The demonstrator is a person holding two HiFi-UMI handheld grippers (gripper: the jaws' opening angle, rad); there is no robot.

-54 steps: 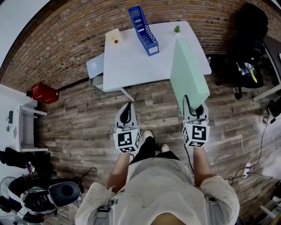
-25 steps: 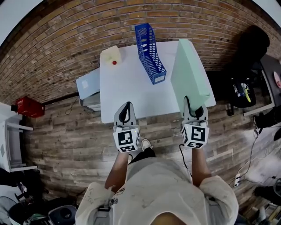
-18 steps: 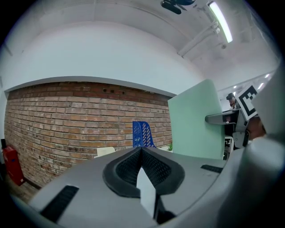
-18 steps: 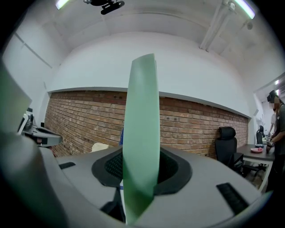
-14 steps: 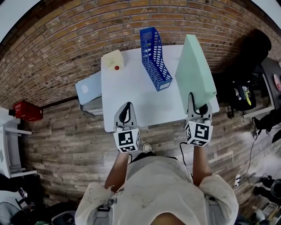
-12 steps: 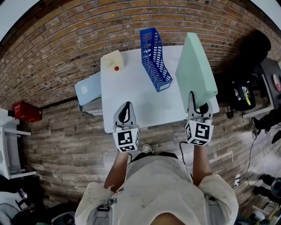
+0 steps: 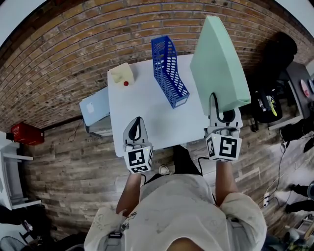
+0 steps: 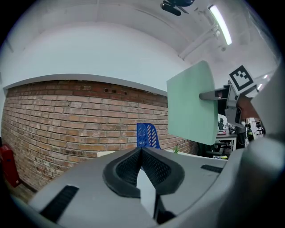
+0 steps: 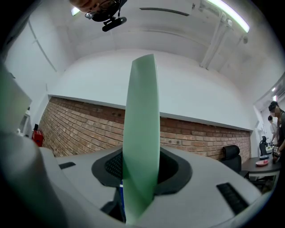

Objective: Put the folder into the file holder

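right hand-held gripper [image 7: 223, 116] clamps the green folder [image 7: 218, 59] upright; i'd line its edge with the file holder [image 7: 169, 71] at ten o'clock.

Bright, even light falls from a ceiling tube [image 8: 220, 23]; all 3 views are sharp but fisheye-bent at edges.

I see a brick wall [image 7: 73, 44] behind a white table [image 7: 147, 117], white plaster [image 8: 89, 53] above the brick. Wood-plank floor [image 7: 64, 162]. Black chair [image 7: 274, 54] off the table's right end, red box [image 7: 24, 133] by the wall far left. Strip light [image 8: 220, 22] on the ceiling [image 8: 133, 13], lit.
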